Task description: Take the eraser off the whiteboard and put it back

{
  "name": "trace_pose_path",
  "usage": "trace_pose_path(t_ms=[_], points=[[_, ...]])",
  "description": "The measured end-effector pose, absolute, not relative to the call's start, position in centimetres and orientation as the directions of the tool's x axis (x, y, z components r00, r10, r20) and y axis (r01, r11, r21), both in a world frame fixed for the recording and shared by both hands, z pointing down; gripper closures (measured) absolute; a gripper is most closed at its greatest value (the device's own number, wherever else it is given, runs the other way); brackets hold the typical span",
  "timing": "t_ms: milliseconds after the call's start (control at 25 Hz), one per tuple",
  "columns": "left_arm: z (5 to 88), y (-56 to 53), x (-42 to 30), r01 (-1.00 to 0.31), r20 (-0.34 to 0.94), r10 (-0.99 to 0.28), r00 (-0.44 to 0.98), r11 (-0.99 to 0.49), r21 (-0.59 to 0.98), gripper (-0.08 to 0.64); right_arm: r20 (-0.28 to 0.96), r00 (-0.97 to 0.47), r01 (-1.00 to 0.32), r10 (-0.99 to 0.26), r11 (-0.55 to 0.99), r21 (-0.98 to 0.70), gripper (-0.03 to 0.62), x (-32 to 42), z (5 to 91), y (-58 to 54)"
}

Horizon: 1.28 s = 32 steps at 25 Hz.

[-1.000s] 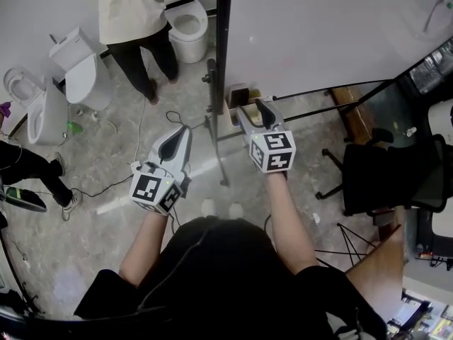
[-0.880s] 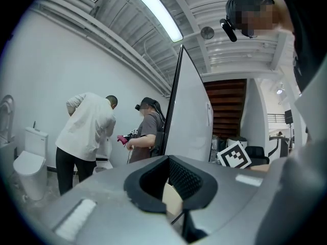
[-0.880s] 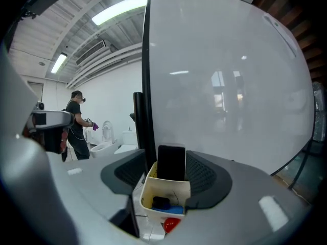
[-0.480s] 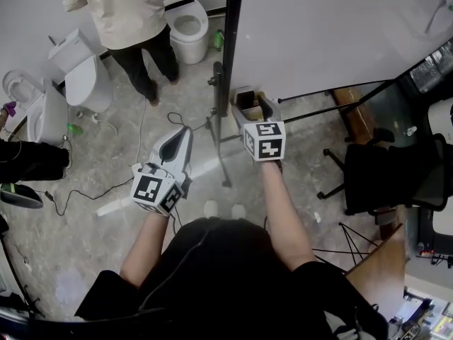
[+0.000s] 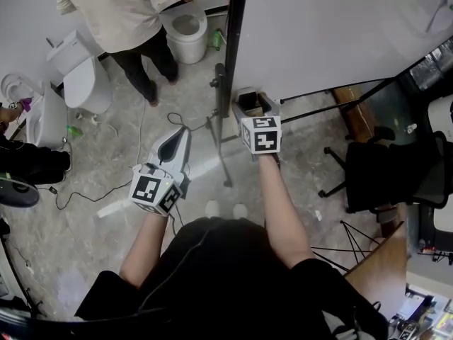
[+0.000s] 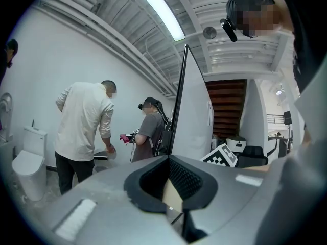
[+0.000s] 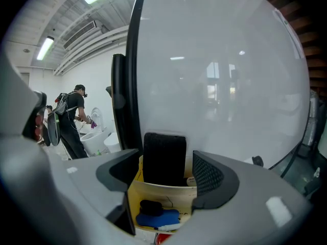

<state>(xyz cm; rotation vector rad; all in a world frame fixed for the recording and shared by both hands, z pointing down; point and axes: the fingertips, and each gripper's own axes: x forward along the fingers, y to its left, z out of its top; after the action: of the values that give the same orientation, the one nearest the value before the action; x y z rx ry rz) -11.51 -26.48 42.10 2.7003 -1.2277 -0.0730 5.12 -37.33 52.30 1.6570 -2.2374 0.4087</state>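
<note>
The black eraser (image 7: 164, 158) stands upright in a yellow box (image 7: 159, 200) fixed at the foot of the whiteboard (image 7: 219, 75). My right gripper (image 7: 166, 176) is open and its jaws have just been opening; the eraser stands between them, and neither pad touches it. In the head view the right gripper (image 5: 255, 105) reaches into the box (image 5: 241, 95) beside the board's black post (image 5: 233, 34). My left gripper (image 5: 172, 139) hangs to the left over the floor, its fingers closed together with nothing in them; the left gripper view shows the left gripper (image 6: 171, 184) pointing level.
A blue object (image 7: 156, 220) and a small black one lie lower in the box. Toilets (image 5: 185, 28) (image 5: 83, 76) and a person in a beige shirt (image 5: 117, 13) stand at the far left. Cables (image 5: 106, 186) cross the floor; an office chair (image 5: 389, 172) is on the right.
My right gripper moved forward and down toward the board, and its jaws spread wide around the eraser. The left gripper stayed put. The person in beige shifted at the toilet.
</note>
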Motion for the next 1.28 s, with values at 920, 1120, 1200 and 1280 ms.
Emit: trace_pose_path(t_ms=[920, 1120, 1200, 1280], points=[[41.9, -26.7, -11.8, -0.753, 0.025, -0.761, 0.648, -0.635, 0.169, 0.556, 0.381, -0.259, -0.965, -0.888, 0.258, -0.055, 0.328, 5.5, 51.9, -37.7], [41.5, -26.4, -11.6, -0.753, 0.019, -0.761, 0.648, -0.637, 0.163, 0.556, 0.353, -0.268, -0.963, -0.896, 0.265, -0.059, 0.328, 5.6, 51.1, -37.2], [41.5, -26.3, -11.4, -0.752, 0.017, -0.761, 0.649, -0.638, 0.163, 0.555, 0.337, -0.270, -0.962, -0.902, 0.266, -0.061, 0.329, 5.8, 50.7, -37.0], [41.4, -26.3, -11.1, -0.751, 0.015, -0.759, 0.650, -0.640, 0.162, 0.556, 0.312, -0.274, -0.961, -0.910, 0.267, -0.065, 0.330, 6.1, 50.0, -36.9]])
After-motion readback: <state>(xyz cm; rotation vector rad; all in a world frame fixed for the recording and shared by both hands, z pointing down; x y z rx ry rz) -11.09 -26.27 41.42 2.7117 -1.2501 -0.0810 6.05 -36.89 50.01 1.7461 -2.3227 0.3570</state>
